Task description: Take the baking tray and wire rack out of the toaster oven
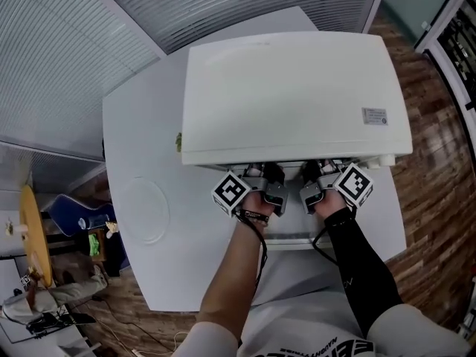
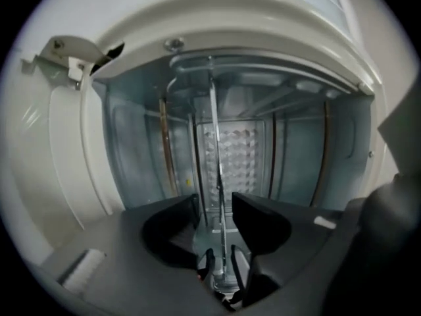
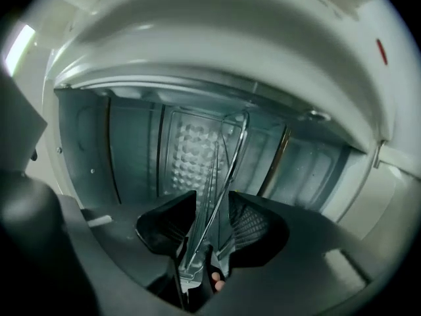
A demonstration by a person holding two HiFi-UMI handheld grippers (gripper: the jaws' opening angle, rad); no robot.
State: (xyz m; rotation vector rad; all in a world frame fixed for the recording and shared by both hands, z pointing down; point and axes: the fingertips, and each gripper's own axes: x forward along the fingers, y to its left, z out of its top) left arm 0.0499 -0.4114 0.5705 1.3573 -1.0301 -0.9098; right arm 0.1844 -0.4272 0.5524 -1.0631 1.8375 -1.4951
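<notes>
Closest is a white shirt (image 1: pixel 297 326) with black print, cut off at the edge, so it cannot be read. A white table (image 1: pixel 141 125) stands on a brown wood floor (image 1: pixel 439 199), with striped blinds (image 1: pixel 67 50) past it. On the table sits the white toaster oven (image 1: pixel 294 88), open at the front. The left gripper (image 2: pixel 214 206) and right gripper (image 3: pixel 212 206) both have their fingers apart. The wire rack (image 3: pixel 231 157) is inside the oven, and its thin edge sits between the fingers, not squeezed. The baking tray is hard to tell from the rack. A small label (image 1: pixel 374 116) on the oven is too tiny to read
</notes>
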